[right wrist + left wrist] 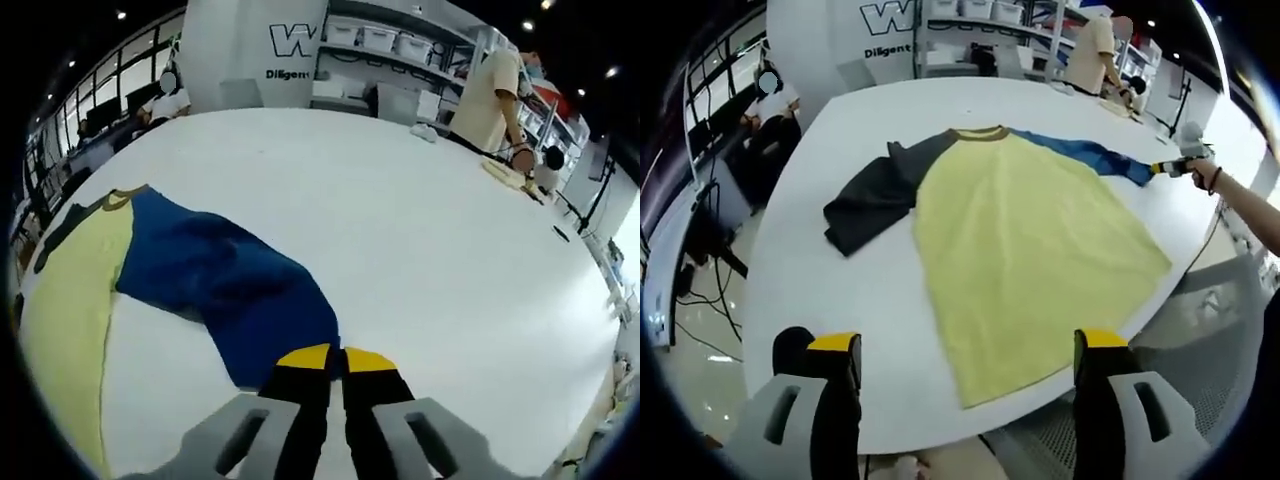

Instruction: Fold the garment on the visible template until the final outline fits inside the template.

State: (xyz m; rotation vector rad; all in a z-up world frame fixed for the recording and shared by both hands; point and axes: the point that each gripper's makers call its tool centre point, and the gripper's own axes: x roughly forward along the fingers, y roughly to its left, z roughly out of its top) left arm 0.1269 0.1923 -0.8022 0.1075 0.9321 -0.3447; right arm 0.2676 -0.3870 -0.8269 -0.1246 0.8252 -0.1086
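Right gripper (335, 357) clenched on blue sleeve (225, 290) cuff (arm outstretched); left gripper (965, 345) released above shirt (1025, 250) hem.

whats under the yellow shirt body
The white table shows all around the yellow shirt. Whether a template lies under it cannot be seen; the cloth covers that area.

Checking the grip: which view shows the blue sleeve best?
The right gripper view: the blue sleeve spreads large, its cuff at the closed right tongs. The left gripper view shows it small and far, stretched toward those tongs.
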